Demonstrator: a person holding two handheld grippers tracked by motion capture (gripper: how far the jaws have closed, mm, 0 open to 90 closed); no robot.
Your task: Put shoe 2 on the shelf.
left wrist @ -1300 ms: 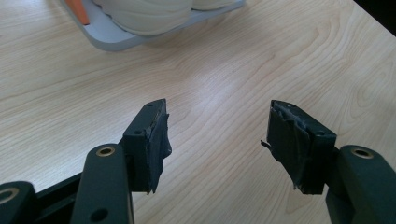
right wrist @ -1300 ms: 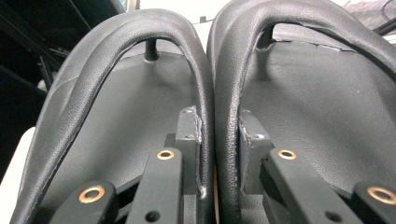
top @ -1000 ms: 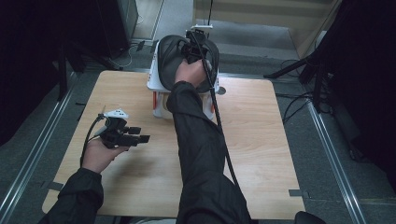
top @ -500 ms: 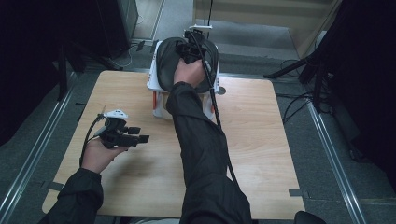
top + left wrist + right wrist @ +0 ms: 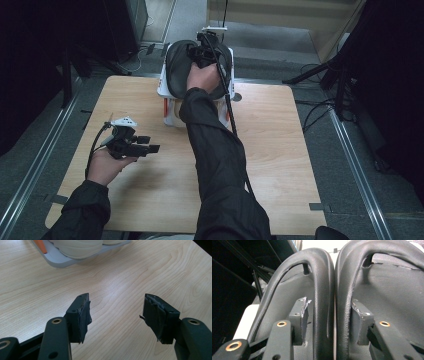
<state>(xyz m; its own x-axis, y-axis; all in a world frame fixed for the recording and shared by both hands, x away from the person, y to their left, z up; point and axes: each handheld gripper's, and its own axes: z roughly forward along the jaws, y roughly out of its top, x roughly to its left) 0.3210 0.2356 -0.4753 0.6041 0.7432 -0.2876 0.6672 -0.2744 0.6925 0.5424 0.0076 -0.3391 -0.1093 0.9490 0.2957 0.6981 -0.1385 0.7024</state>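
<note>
Wooden table [image 5: 280, 150]; right gripper [image 5: 204, 50] reached out, just opened astride black slippers [image 5: 177, 67]; left gripper [image 5: 145, 145] resting, jaws apart.

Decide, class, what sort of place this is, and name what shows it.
Probably a lab or studio set up for recording handling work: a bare wooden table on grey carpet, floor rails, loose cables, and black slippers on a small rack.

Two black slippers [image 5: 197, 70] with matte, finely grained straps lie on a white rack [image 5: 162, 90] with a pale grey tray edge and an orange strip. The table [image 5: 280, 145] is light wood with wavy grain. Black grippers, left [image 5: 145, 145] and right [image 5: 200, 50], show brass-coloured rivets; both sleeves [image 5: 220, 165] are black.
</note>
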